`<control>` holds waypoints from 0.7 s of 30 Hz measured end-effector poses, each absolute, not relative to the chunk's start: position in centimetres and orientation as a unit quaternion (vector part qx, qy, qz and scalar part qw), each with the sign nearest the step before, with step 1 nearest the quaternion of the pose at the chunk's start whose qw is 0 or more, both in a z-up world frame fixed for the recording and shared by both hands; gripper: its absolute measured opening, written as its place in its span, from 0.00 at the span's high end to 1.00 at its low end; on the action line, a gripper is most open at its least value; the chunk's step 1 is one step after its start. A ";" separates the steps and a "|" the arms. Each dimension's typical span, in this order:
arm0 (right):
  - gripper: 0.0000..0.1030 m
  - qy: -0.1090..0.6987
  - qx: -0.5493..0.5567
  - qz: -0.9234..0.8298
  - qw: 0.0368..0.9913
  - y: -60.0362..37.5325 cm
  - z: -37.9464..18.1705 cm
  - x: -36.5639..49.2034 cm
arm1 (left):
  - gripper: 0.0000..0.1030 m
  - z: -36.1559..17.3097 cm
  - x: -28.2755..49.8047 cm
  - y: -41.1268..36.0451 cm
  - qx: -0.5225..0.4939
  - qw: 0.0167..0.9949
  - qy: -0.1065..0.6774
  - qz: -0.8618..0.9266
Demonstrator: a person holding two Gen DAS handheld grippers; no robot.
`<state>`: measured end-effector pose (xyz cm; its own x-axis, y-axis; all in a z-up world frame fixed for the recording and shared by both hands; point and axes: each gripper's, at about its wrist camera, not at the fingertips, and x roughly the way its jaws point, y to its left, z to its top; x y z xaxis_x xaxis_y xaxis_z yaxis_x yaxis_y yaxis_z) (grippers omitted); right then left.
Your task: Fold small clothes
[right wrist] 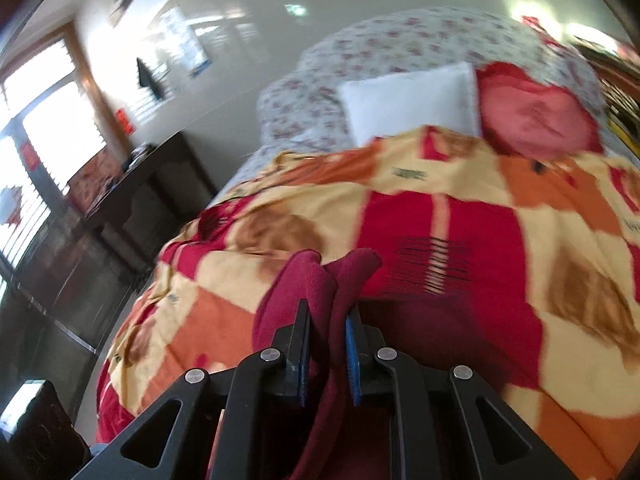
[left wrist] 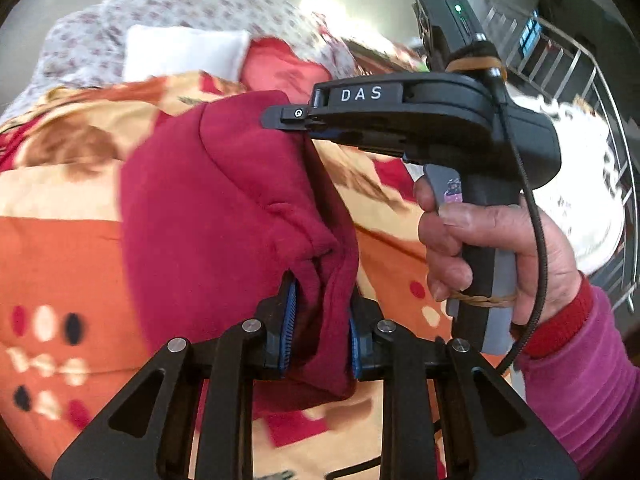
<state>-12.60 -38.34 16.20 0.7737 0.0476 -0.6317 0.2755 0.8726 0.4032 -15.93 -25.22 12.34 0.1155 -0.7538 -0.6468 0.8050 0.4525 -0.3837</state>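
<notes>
Both pairs of jaws are standing narrow and pinching cloth. The left gripper is clamping a thick bunch of the dark red garment between its blue pads, and the right gripper is nipping another edge of the same garment, whose folds are poking out past its tips. In the left view the right gripper is biting the garment's top corner, with the person's hand wrapped round its handle, so the garment is hanging stretched between the two grips above the patterned quilt on the bed.

The risks, as I am judging them:

- The left bunch is looking bulky and rounded. If the pull is getting uneven, cloth could be creeping out of the pads and one side would be dropping onto the quilt.
- The right gripper is holding only a small fold near the edge. A quick swing could be tearing that edge free.
- Both views are blurring, which suggests fast movement. A garment laid down at speed could be landing crumpled or skewed, spoiling the fold line.
- The cable trailing by the hand could be snagging the cloth or the sleeve.
- The white pillow and pink cloth are lying well beyond, so they are posing little trouble.
</notes>
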 end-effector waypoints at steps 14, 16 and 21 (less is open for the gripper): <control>0.65 0.326 0.310 -0.115 0.885 -43.0 12.5 -17.9 | 0.50 12.3 -17.5 -25.7 0.089 0.726 0.420 -0.537; 0.65 0.322 0.302 -0.079 0.894 -41.1 14.0 -19.0 | 0.50 12.7 -17.8 -23.9 0.120 0.748 0.394 -0.520; 0.65 0.339 0.252 -0.011 0.906 -35.3 14.4 -20.2 | 0.50 9.2 -15.7 -21.8 0.151 0.775 0.420 -0.448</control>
